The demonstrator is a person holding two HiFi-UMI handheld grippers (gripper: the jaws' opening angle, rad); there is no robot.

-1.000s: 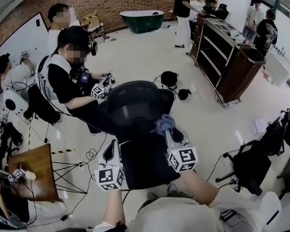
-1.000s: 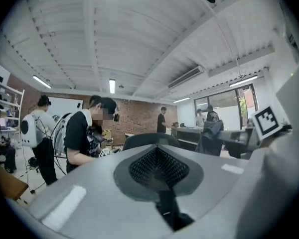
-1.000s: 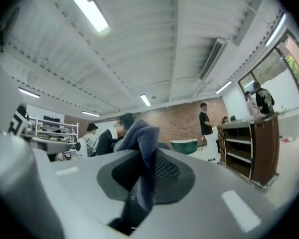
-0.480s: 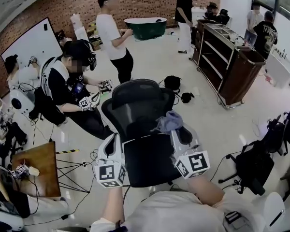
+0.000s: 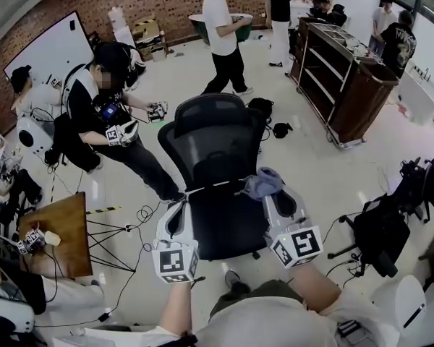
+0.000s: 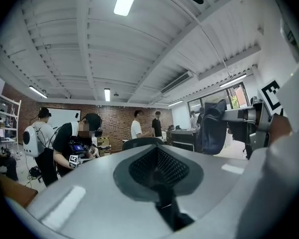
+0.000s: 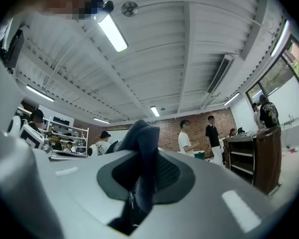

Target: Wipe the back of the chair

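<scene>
A black mesh office chair (image 5: pixel 211 142) stands just in front of me, its backrest upright and its seat (image 5: pixel 228 226) below. My right gripper (image 5: pixel 272 194) is shut on a blue-grey cloth (image 5: pixel 263 183), which sits at the right edge of the chair, where back meets seat. In the right gripper view the cloth (image 7: pixel 145 151) hangs bunched out of the shut jaws (image 7: pixel 138 199). By the chair's left edge my left gripper (image 5: pixel 179 207) points upward. Its jaws (image 6: pixel 162 193) are shut with nothing between them, and the chair's top (image 6: pixel 139 142) shows beyond.
A person in black (image 5: pixel 105 121) with marked grippers stands close on the chair's left. A wooden table (image 5: pixel 56 243) and floor cables (image 5: pixel 130 226) lie at left. A brown cart (image 5: pixel 347 85) stands at right, bags (image 5: pixel 380 233) nearer. A person in white (image 5: pixel 220 31) walks behind.
The cloth and my right gripper have slid a little to the right along the chair. The person in white has walked away toward the far wall. The left gripper has hardly shifted.
</scene>
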